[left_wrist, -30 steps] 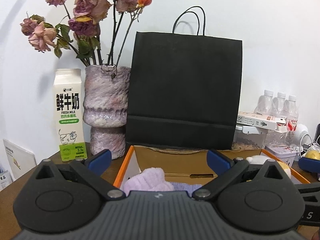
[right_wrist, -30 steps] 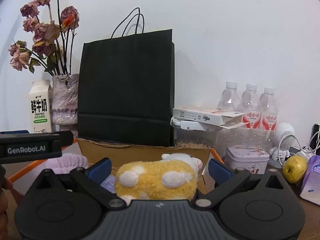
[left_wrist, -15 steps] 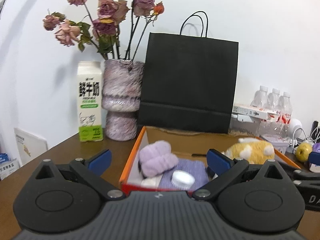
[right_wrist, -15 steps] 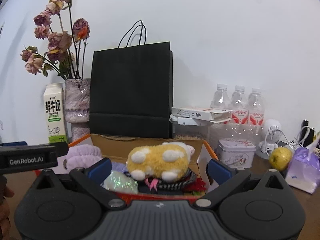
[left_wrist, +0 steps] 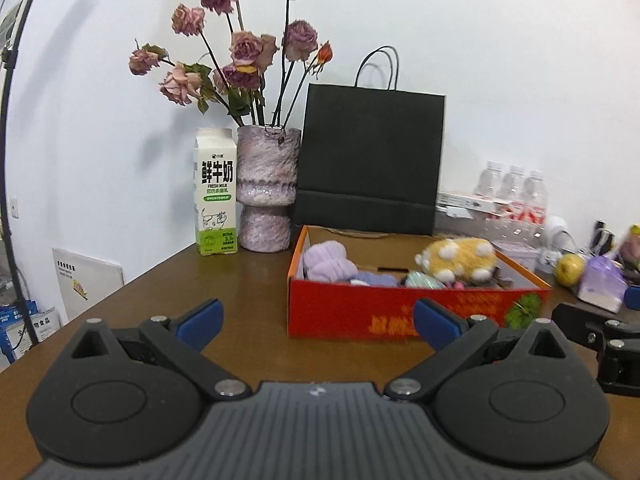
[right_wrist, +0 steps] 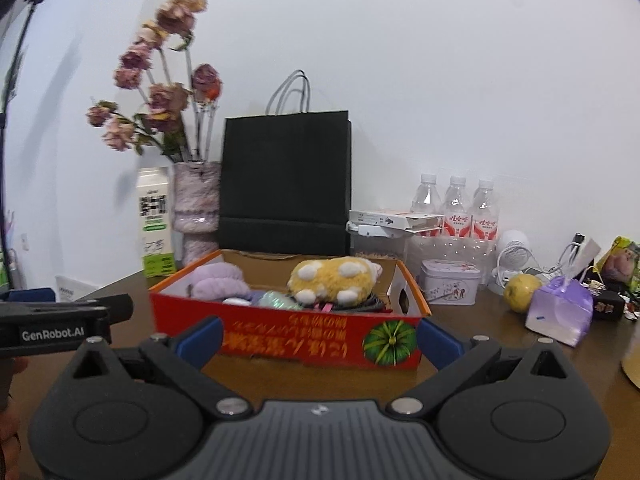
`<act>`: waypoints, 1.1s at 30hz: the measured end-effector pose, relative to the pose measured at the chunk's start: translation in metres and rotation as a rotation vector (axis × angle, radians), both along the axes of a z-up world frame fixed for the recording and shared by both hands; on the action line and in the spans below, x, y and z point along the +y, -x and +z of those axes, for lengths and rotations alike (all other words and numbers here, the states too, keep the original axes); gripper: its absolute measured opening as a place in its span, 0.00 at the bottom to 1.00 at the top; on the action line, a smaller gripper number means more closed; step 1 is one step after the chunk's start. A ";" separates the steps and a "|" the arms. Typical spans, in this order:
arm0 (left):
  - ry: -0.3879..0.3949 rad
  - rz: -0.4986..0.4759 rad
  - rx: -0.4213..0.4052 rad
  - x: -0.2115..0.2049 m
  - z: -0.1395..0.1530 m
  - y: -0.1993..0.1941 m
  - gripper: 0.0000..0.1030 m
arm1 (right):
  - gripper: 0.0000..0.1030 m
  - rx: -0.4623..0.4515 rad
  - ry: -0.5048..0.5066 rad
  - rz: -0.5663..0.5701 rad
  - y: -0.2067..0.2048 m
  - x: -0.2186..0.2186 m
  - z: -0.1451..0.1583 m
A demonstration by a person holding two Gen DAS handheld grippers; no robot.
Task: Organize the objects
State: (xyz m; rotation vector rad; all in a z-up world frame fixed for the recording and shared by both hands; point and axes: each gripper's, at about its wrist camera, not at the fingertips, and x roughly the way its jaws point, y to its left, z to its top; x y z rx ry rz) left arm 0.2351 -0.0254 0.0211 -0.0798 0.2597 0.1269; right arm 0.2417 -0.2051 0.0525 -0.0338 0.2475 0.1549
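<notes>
Ahead of both tongs stretches a brown table (left_wrist: 248, 292), and standing on it beyond them is a red cardboard box (left_wrist: 400, 312) with its top open. Behind the box, against the white wall, a black paper bag (left_wrist: 372, 160) stands upright, with a mottled purple vase (left_wrist: 267, 188) of dried roses (left_wrist: 240, 52) to its left and a milk carton (left_wrist: 215, 192) just beside the vase. Inside the box, toward the right, lies a yellow plush toy (right_wrist: 334, 276) with white spots; toward the left sits a lilac fluffy bundle (right_wrist: 218, 280). Right of the box, seen past the right tongs (right_wrist: 318, 340), are three water bottles (right_wrist: 456, 212), a small tin (right_wrist: 450, 286), a purple carton (right_wrist: 560, 312) and a yellowish fruit (right_wrist: 520, 286). The left tongs (left_wrist: 318, 324) hover above the table short of the box, blue tips spread wide with nothing between them. The right tongs are likewise spread and empty, their tips framing the near wall of the box
</notes>
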 end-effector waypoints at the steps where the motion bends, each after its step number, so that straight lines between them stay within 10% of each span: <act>1: 0.002 -0.008 0.001 -0.001 0.001 0.011 1.00 | 1.00 -0.001 -0.001 0.001 0.012 0.000 0.001; 22: -0.027 -0.093 0.017 -0.008 0.034 0.220 1.00 | 1.00 -0.009 -0.019 0.023 0.230 -0.010 0.032; 33: -0.019 -0.124 0.037 -0.014 0.032 0.236 1.00 | 1.00 0.039 -0.014 0.051 0.244 -0.009 0.028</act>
